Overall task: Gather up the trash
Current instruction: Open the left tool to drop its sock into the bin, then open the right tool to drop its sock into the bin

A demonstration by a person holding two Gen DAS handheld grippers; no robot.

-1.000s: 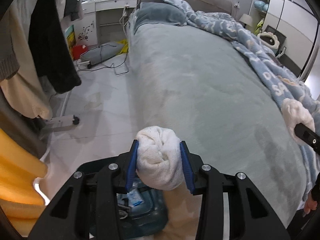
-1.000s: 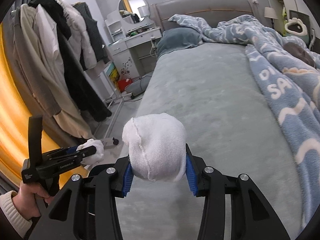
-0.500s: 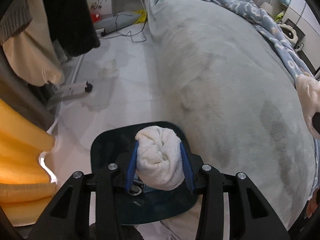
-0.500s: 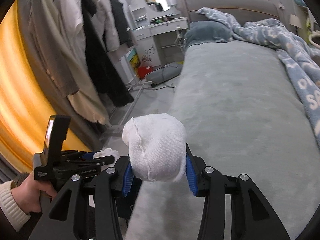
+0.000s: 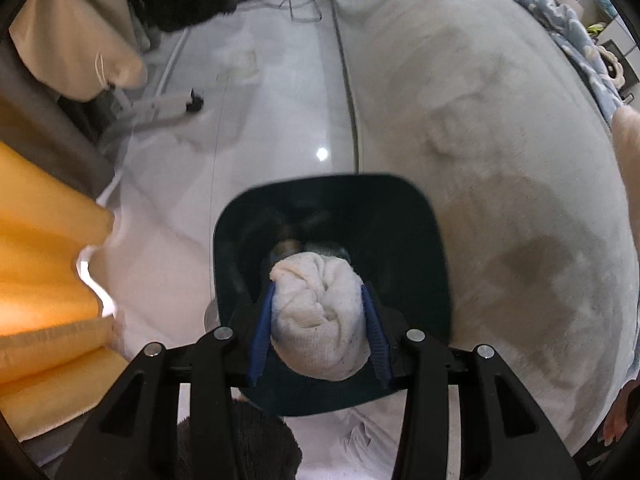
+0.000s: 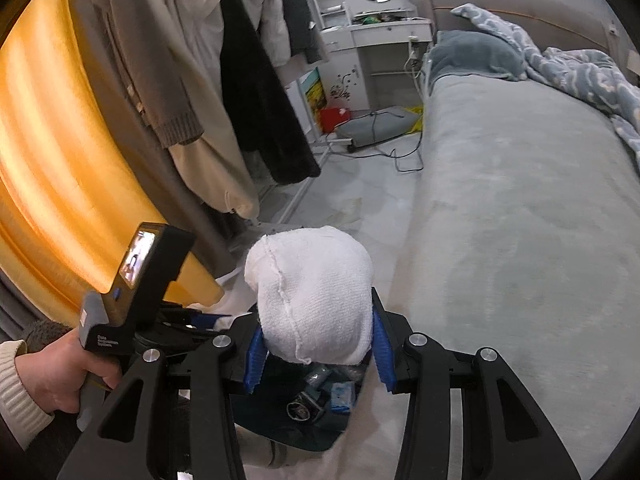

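**Both grippers clamp white wads above the bin**

The left gripper (image 5: 319,334) is clamped on a crumpled white wad (image 5: 320,316), blue pads (image 5: 262,330) pressed against both its sides. The wad is speckled with small dark dots and hangs directly above the open mouth of a dark bin (image 5: 434,240). Inside the bin, past the wad, some trash shows, too blurred here to name.

The right gripper (image 6: 316,354) is likewise closed on a second wad (image 6: 310,292), a cleaner white lump with a seam running down its face. Its blue pads (image 6: 382,354) grip the lump's lower part, and the rest bulges up above them. Below this gripper the bin (image 6: 288,434) appears again, holding blue wrappers (image 6: 342,394) and a small round dark item. At the left of this view a hand (image 6: 68,376) grips the handle of the left gripper (image 6: 200,318), whose fingers point over the bin.

The bin stands on the pale floor (image 5: 280,92), just beside a grey bed (image 5: 480,140). A blue patterned blanket (image 6: 580,76) lies on the bed's far side. Coats (image 6: 256,80) hang from a rack across the floor, next to an orange curtain (image 6: 60,160).
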